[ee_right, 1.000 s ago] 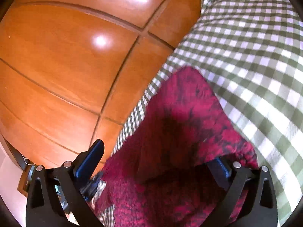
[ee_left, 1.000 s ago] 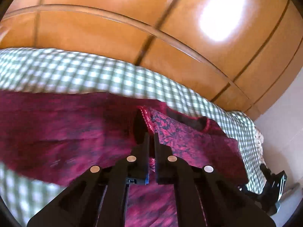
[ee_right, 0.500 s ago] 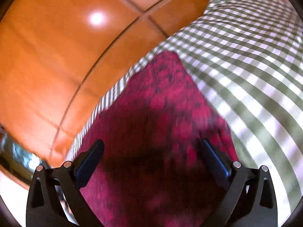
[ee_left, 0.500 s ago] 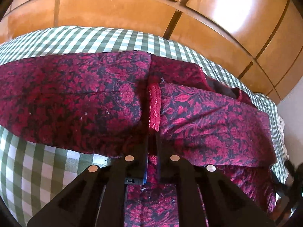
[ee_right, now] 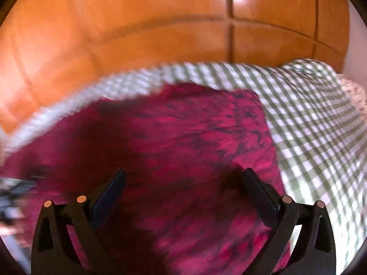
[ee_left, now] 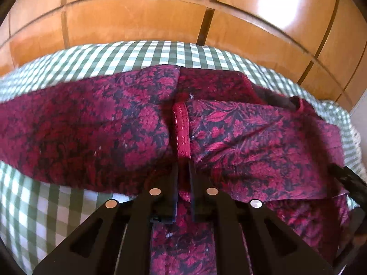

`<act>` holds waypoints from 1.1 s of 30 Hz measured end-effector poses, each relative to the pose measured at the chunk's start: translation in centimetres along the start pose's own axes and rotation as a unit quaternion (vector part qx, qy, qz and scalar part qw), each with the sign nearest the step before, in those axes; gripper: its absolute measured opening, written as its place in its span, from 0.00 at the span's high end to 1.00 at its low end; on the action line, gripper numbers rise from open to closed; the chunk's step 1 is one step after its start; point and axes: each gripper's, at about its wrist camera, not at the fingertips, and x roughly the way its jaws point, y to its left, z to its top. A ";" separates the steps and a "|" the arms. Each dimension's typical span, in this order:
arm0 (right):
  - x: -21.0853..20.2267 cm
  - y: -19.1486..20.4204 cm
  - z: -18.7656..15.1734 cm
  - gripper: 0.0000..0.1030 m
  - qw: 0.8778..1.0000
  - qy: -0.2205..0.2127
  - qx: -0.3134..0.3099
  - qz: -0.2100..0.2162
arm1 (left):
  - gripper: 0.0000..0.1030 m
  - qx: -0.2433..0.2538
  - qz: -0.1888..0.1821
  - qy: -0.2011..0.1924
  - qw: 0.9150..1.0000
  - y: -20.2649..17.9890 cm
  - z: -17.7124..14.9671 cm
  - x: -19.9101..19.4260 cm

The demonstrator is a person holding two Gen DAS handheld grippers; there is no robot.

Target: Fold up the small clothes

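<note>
A dark red floral garment [ee_left: 240, 133] lies on a green-and-white checked bedsheet [ee_left: 142, 55]. My left gripper [ee_left: 183, 163] is shut on the garment's red hemmed edge [ee_left: 182, 126], holding a fold of cloth over the rest of the garment. In the right wrist view the same garment [ee_right: 183, 137] spreads under my right gripper [ee_right: 183, 176], which is open with its fingers wide apart just above the cloth and holds nothing. That view is blurred by motion.
Glossy orange wooden wardrobe panels [ee_left: 137, 11] stand right behind the bed, also in the right wrist view [ee_right: 114, 34]. The checked sheet [ee_right: 321, 119] runs to the right of the garment. A black object [ee_left: 346, 181] shows at the right edge of the left view.
My left gripper has carried the hem down over the garment and keeps its hold. My right gripper has let go of the cloth and swung round, staying open above it.
</note>
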 end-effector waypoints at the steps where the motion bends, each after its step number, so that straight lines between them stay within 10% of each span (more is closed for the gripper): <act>1: 0.5 -0.1 0.0 0.02 1.000 -0.005 0.005 0.003 | 0.91 0.011 0.012 0.000 1.000 -0.4 0.3 0.3; 13: 0.0 0.8 -0.7 0.02 0.999 -0.024 -0.015 -0.029 | 0.87 -0.037 -0.041 -0.018 0.998 1.5 -0.1 0.2; 19: 0.2 0.7 -0.7 0.02 0.999 -0.024 -0.014 -0.027 | 0.58 -0.081 -0.102 -0.020 0.991 3.2 -1.6 -3.4; 22: 0.2 0.7 -0.8 0.02 0.999 -0.025 -0.014 -0.026 | 0.30 -0.109 -0.075 -0.038 0.991 4.4 -3.1 -5.5; 33: 0.1 0.7 -0.8 0.02 0.999 -0.028 -0.016 -0.029 | 0.33 -0.258 -0.025 -0.064 0.964 18.1 -6.1 -10.6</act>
